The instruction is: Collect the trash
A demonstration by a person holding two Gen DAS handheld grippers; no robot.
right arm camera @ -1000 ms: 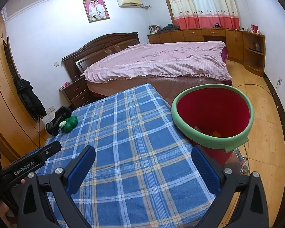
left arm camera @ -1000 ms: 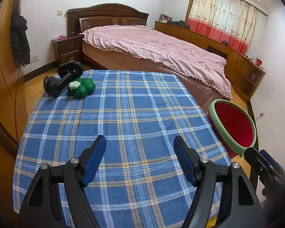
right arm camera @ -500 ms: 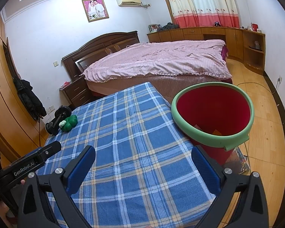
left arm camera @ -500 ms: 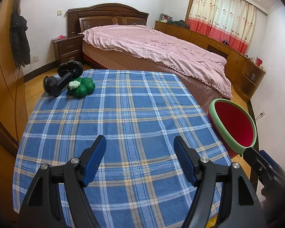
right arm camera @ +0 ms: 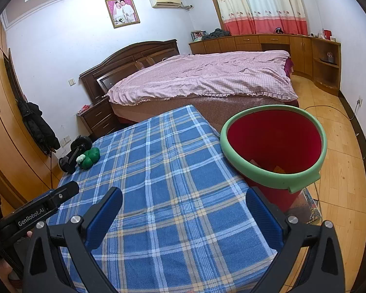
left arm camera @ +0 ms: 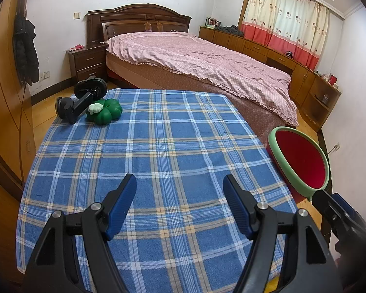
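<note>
The left gripper [left arm camera: 179,204] hangs over the near part of the worktop [left arm camera: 158,151], its blue-padded jaws standing wide apart with nothing between them. The right gripper [right arm camera: 183,216] sits over the near right part of the same surface, jaws likewise spread wide and empty.

The worktop carries a blue plaid cloth. At its far left corner lie a green clover-shaped object [left arm camera: 106,113] with a small white piece on it and, touching it on the left, a black phone holder [left arm camera: 81,99] lying on its side. Both are well apart from either gripper.

A red bucket [right arm camera: 275,146] with a pale green rim stands off the right edge of the worktop, just beside it. In the right wrist view, a few scraps lie at its bottom; what they are cannot be told. In the left wrist view the bucket [left arm camera: 302,163] appears at the right, with the right gripper's tip near its rim.

Beyond the worktop stands a bed [left arm camera: 195,56] with a pink cover.
</note>
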